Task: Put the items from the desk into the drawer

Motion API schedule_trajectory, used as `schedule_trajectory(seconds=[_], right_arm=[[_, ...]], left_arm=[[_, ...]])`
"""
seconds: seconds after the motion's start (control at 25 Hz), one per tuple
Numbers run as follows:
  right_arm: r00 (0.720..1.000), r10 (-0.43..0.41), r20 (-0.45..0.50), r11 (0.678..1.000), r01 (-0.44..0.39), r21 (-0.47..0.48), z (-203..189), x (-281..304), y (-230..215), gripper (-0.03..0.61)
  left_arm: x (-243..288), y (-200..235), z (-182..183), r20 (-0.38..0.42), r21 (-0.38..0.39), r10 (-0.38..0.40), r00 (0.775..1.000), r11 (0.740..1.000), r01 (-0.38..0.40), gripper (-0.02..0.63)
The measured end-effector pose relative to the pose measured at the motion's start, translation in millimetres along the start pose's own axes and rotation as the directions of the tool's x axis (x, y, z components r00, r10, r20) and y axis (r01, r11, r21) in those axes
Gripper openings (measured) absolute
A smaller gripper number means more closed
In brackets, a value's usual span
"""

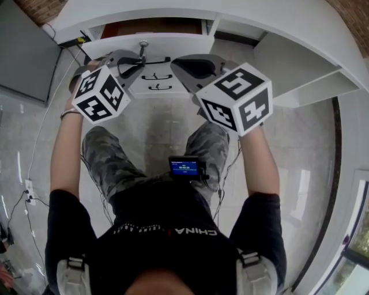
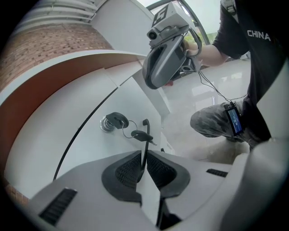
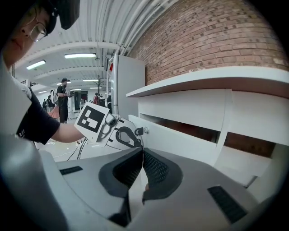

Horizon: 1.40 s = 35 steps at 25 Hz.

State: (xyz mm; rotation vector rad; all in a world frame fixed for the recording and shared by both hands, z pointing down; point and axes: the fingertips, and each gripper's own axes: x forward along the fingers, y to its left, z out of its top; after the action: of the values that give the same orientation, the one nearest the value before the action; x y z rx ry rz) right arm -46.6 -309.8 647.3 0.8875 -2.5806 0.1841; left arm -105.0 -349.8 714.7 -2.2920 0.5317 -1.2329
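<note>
The top drawer (image 1: 173, 45) of the white desk (image 1: 242, 14) stands partly pulled out, its brown inside (image 1: 155, 26) showing. My left gripper (image 1: 138, 60) is shut on the drawer's thin black handle (image 2: 145, 135), which runs up between the pads (image 2: 128, 169). A key (image 2: 114, 121) sits in the lock on the drawer front (image 2: 76, 140), with a second key (image 2: 140, 134) hanging on a ring. My right gripper (image 1: 180, 64) hovers just right of the left one, shut, and nothing shows between its pads (image 3: 156, 167). No loose desk items are in view.
Two lower drawers with black handles (image 1: 157, 76) sit under the open one. The person's knees (image 1: 109, 150) are close to the desk, a small screen (image 1: 184, 167) on one thigh. Cables trail on the tiled floor (image 1: 34, 196). People stand far off (image 3: 63, 99).
</note>
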Motion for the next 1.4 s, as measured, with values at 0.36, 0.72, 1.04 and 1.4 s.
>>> schedule_trajectory(seconds=[0.36,0.72,1.04,1.4], right_arm=[[1.000,-0.012,-0.029,0.999,0.013,0.030,-12,13,-12,0.018],[0.998,-0.022,-0.052,0.999,0.024,0.046,-23,16,-17,0.018],[0.998,-0.038,-0.052,0.997,0.041,0.059,-25,14,-21,0.018],[0.997,-0.035,-0.062,0.997,0.039,0.067,-31,14,-20,0.018]], left_arm=[[29,36,-5,-0.007,-0.032,0.009,1.000,0.999,-0.009,0.041],[39,48,-6,-0.009,-0.037,0.013,1.000,0.999,-0.014,0.041],[43,54,-8,-0.016,-0.039,0.011,1.000,0.999,-0.012,0.041],[32,53,-5,0.044,-0.031,0.155,0.987,0.988,-0.153,0.049]])
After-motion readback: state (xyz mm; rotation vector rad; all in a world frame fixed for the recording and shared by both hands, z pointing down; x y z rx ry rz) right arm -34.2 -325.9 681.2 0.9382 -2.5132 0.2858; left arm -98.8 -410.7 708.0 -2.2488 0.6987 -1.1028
